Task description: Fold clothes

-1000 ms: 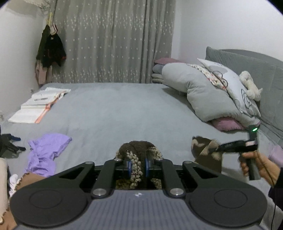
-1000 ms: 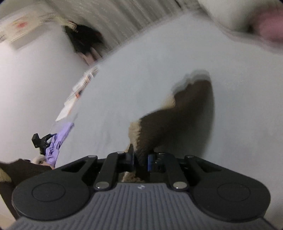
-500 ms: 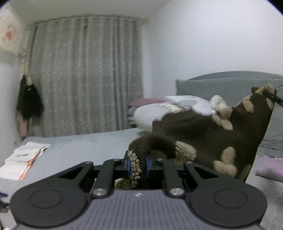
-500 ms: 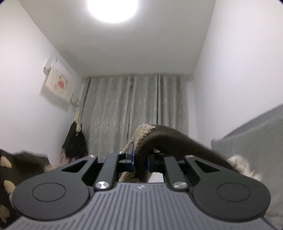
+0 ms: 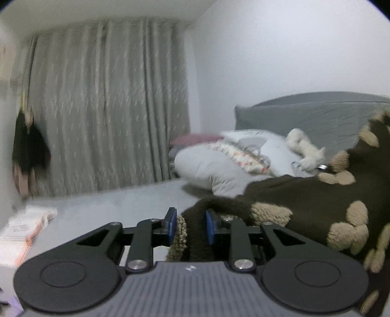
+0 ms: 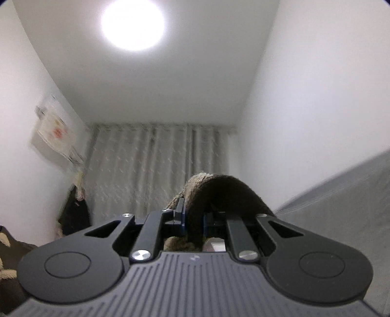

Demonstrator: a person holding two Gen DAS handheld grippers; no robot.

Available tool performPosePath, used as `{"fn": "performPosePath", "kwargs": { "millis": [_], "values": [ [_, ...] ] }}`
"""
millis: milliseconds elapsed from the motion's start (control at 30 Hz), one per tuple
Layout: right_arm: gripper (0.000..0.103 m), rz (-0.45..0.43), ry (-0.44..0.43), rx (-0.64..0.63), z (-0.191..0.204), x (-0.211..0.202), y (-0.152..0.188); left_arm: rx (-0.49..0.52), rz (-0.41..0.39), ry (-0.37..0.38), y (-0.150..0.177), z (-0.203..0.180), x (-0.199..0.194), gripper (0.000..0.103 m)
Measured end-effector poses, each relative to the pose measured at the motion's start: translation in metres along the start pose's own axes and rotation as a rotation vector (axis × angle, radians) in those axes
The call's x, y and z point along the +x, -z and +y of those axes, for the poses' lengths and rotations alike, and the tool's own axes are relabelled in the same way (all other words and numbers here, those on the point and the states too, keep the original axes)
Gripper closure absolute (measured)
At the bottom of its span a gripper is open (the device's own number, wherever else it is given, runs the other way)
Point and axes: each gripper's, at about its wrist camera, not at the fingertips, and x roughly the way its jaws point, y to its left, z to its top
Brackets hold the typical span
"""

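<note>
1. Bed [image 5: 117,202], grey cover, fills the lower room under the left wrist view; grey headboard [image 5: 304,114] at its right end.
2. Grey patterned curtain [image 5: 104,109] covers the far wall; a round ceiling light [image 6: 132,23] shows in the right wrist view, which is tilted steeply upward.
3. Pale pillows [image 5: 219,165] are piled against the headboard, a white plush toy [image 5: 304,148] lying on top of them.
4. Brown sweater [image 5: 304,214] with tan fuzzy patches is held off the bed, stretched between the two grippers; its body spreads to the right of the left gripper.
5. Dark clothes [image 5: 29,151] hang on the left wall beside the curtain.
6. A stack of papers [image 5: 24,229] lies at the bed's left edge.
7. Left gripper [image 5: 190,228]: blue-padded jaws narrow, pinching a tan-trimmed fold of the sweater between them.
8. Right gripper [image 6: 193,224]: jaws narrow, clamped on another sweater fold that arches up over and to the right of the fingers.
</note>
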Motion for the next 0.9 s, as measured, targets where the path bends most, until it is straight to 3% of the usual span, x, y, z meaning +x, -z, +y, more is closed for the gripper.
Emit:
{"fn": "performPosePath", "kwargs": {
  "millis": [67, 100, 133, 200, 367, 433, 500, 600, 667, 733, 900],
  "values": [
    [0.089, 0.078, 0.055, -0.012, -0.008, 0.028, 0.03, -0.046, 0.106, -0.077, 0.004, 0.013, 0.059, 0.07],
    [0.089, 0.116, 0.082, -0.018, -0.011, 0.043, 0.045, -0.07, 0.156, -0.08, 0.017, 0.015, 0.074, 0.061],
    [0.087, 0.161, 0.111, -0.023, -0.015, 0.057, 0.06, -0.093, 0.206, -0.083, 0.029, 0.017, 0.09, 0.061],
    [0.082, 0.344, 0.17, -0.023, -0.023, 0.084, 0.102, -0.14, 0.306, -0.088, 0.054, 0.02, 0.12, 0.061],
    [0.078, 0.78, 0.174, 0.094, -0.036, 0.08, 0.212, -0.119, 0.366, 0.077, 0.11, -0.008, 0.087, 0.05],
    [0.076, 0.81, 0.172, 0.134, -0.035, 0.06, 0.229, -0.092, 0.381, 0.136, 0.126, -0.024, 0.069, 0.045],
    [0.073, 0.853, 0.114, 0.253, -0.042, 0.038, 0.233, -0.067, 0.389, 0.179, 0.14, -0.039, 0.055, 0.028],
    [0.066, 0.899, 0.054, 0.339, -0.041, 0.012, 0.222, -0.038, 0.482, 0.183, 0.183, -0.066, 0.041, 0.028],
    [0.05, 0.935, 0.033, 0.397, -0.038, -0.005, 0.216, -0.054, 0.515, 0.17, 0.201, -0.074, 0.038, 0.028],
    [0.044, 0.965, 0.033, 0.448, -0.038, -0.025, 0.214, -0.086, 0.548, 0.167, 0.22, -0.08, 0.027, 0.028],
    [0.044, 1.113, 0.016, 0.535, -0.026, -0.087, 0.233, -0.071, 0.579, 0.159, 0.248, -0.09, 0.002, 0.024]
  ]
}}
